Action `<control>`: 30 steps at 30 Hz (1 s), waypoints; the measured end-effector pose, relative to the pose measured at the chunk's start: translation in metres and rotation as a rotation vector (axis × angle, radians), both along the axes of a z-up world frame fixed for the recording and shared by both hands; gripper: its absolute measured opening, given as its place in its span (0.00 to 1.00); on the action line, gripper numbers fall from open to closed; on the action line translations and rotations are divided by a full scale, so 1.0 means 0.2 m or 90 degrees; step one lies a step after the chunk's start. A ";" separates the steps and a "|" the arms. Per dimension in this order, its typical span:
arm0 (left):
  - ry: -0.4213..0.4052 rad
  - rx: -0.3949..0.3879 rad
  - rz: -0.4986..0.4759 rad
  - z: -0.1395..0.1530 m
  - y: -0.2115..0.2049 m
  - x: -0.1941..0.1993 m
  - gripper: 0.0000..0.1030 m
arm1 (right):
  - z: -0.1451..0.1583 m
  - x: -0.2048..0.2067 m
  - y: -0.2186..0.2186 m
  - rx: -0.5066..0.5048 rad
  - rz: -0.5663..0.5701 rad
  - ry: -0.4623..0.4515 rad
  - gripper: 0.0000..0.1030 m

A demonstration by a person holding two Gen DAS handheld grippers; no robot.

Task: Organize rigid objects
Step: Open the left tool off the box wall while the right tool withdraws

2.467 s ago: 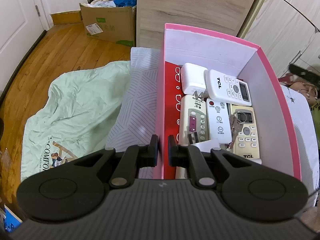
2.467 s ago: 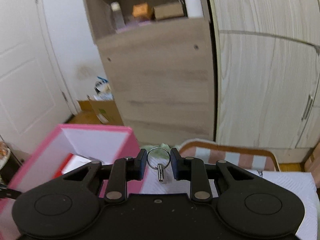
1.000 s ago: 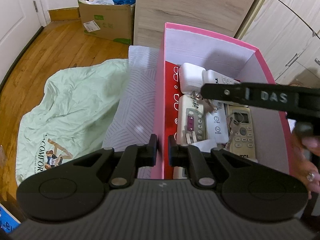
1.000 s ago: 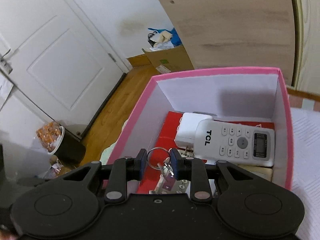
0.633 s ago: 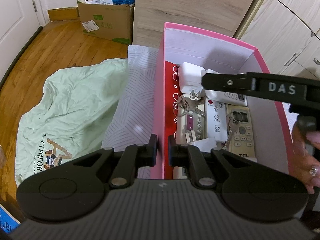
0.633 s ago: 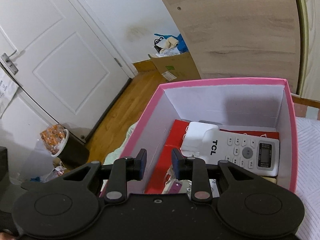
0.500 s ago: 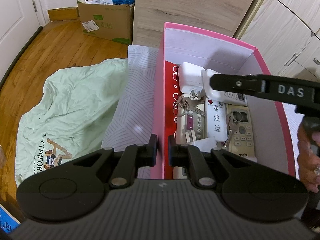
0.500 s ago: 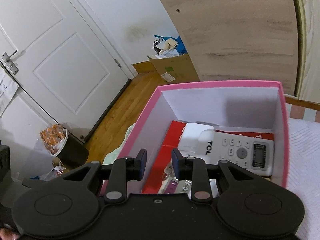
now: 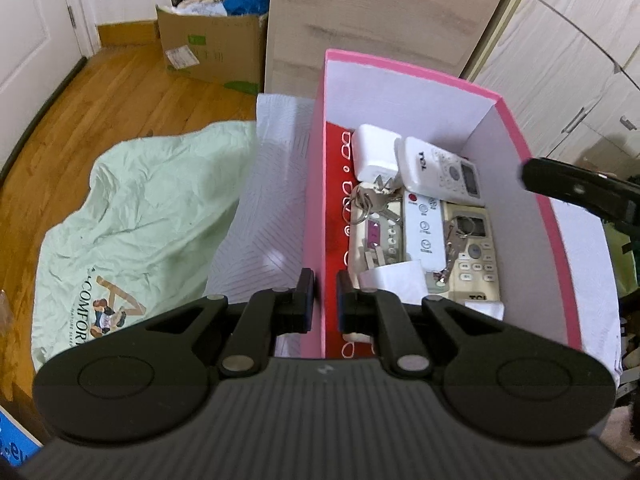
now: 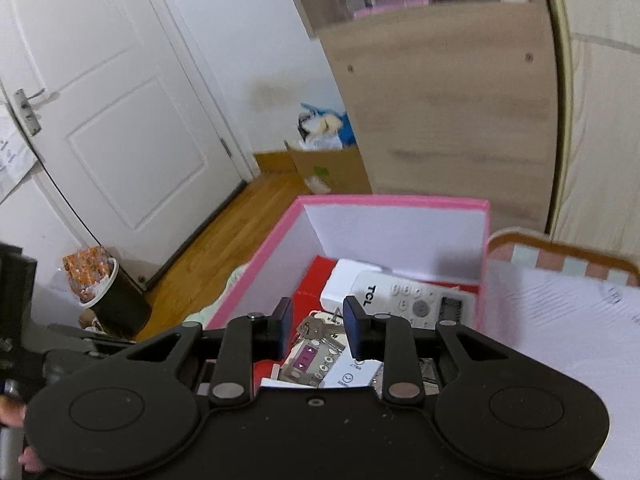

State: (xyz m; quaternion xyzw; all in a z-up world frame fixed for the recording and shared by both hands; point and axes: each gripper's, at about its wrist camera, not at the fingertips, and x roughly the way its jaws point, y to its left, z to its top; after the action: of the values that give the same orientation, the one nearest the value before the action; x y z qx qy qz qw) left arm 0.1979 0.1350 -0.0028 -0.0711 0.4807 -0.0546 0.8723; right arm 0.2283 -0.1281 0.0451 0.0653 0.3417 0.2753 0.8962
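An open pink box point(image 9: 400, 68) stands on the bed. My left gripper point(image 9: 325, 300) is shut on its near left wall, one finger outside and one inside. In the box lie a white TCL remote point(image 9: 440, 168), a white charger point(image 9: 376, 152), a beige remote point(image 9: 476, 256), other remotes and two key bunches. One bunch with its ring point(image 9: 370, 200) rests on the left remote. My right gripper point(image 10: 318, 316) hovers open above the box point(image 10: 392, 200) with nothing between its fingers; those keys point(image 10: 314, 326) lie below it. One of its fingers point(image 9: 576, 190) shows at the box's right side.
A pale green blanket point(image 9: 140, 208) hangs off the bed to the left over the wooden floor. Beyond the box rise a wooden cabinet point(image 9: 380, 12) and wardrobe doors. A cardboard box point(image 9: 212, 52) sits on the floor. A black bin point(image 10: 108, 296) stands by the white door point(image 10: 100, 100).
The right gripper let the key ring go into the box, then rose and drew back towards the box's right side. The left gripper kept its hold on the wall.
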 end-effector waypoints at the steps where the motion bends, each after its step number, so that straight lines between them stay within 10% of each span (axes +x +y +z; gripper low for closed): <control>1: -0.008 0.003 -0.002 0.01 0.00 -0.02 0.09 | 0.02 -0.05 -0.02 -0.006 -0.003 -0.018 0.32; 14: -0.118 0.002 0.017 0.16 -0.07 -0.36 0.14 | 0.26 -0.54 -0.29 -0.019 -0.096 -0.189 0.33; 30: -0.240 0.070 -0.013 0.08 -0.38 -0.81 0.40 | 0.01 -0.99 -0.41 -0.057 -0.167 -0.257 0.48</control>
State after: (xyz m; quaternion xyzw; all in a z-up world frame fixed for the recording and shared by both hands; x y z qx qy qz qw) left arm 0.0368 0.0583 0.0126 -0.0067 0.3119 -0.0494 0.9488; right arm 0.0313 -0.2094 0.0473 0.0128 0.1559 0.1486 0.9764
